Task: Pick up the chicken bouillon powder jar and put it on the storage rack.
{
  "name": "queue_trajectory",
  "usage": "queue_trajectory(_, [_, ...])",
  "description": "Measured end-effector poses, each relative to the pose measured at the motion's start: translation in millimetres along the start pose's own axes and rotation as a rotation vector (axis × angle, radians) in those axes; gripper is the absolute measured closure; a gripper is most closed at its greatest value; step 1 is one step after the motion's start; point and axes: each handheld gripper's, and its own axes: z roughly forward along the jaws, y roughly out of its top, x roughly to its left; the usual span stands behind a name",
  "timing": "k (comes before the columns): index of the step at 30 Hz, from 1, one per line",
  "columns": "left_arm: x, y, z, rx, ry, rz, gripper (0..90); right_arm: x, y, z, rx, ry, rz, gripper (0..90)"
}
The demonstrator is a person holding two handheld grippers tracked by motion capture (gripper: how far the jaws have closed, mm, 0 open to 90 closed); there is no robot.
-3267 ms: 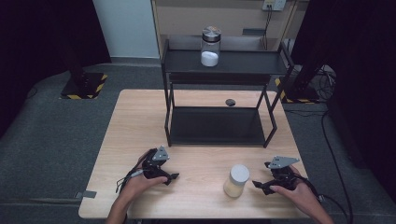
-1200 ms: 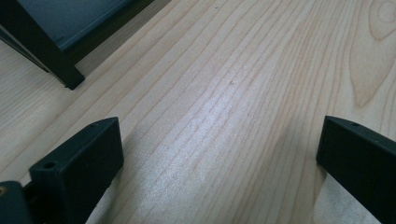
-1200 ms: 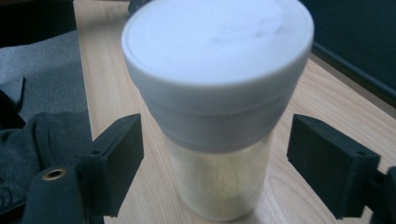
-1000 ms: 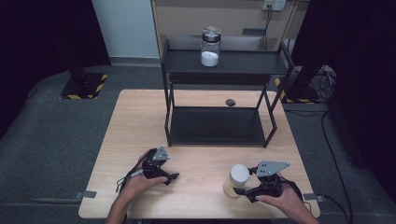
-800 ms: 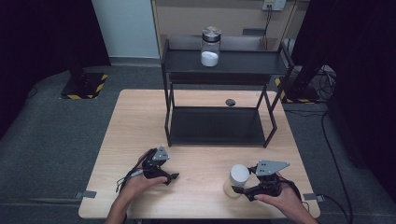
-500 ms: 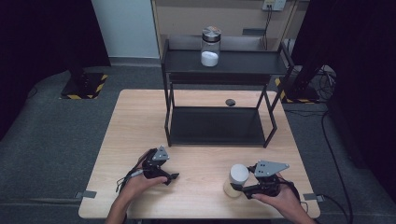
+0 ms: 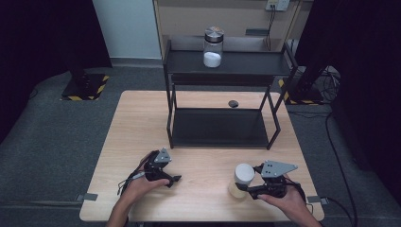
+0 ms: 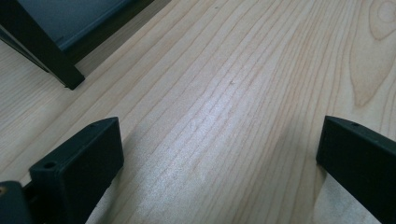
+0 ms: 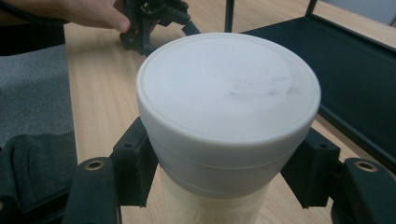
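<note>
Two grippers: both low on the wooden table (image 7: 137,123), on the person's side of the black shelf rack (image 7: 220,127)
Right gripper (image 7: 242,188): clamped on the white-lidded jar (image 7: 242,178); its jaws have just been closing, and in the right gripper view they press the jar (image 9: 224,135) from both sides just under the lid's rim
Jar: upright on the table, in front of the rack's right front leg, well apart from it; pale contents below the broad white cap
Right hand (image 7: 283,201): wrapped round the gripper body, at the table's near edge, right of the jar
Left gripper (image 7: 174,178): jaws spread wide with nothing but bare wood between them; it sits in front of the rack's left front leg (image 8: 44,58)
Left hand (image 7: 142,187): on the gripper, resting on the table
Rack's top shelf: second jar (image 7: 213,46), clear glass with a metal lid, white powder in its lower part
Behind the rack: small dark round object (image 7: 233,103) on the table
</note>
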Motion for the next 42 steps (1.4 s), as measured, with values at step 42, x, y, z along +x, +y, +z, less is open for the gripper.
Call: queue_trajectory(42, [-0.1,-0.1,0.0,0.0,0.0,0.0,0.0,-40.6,19.0,-5.9,-0.015,-0.06,0.044,36.1])
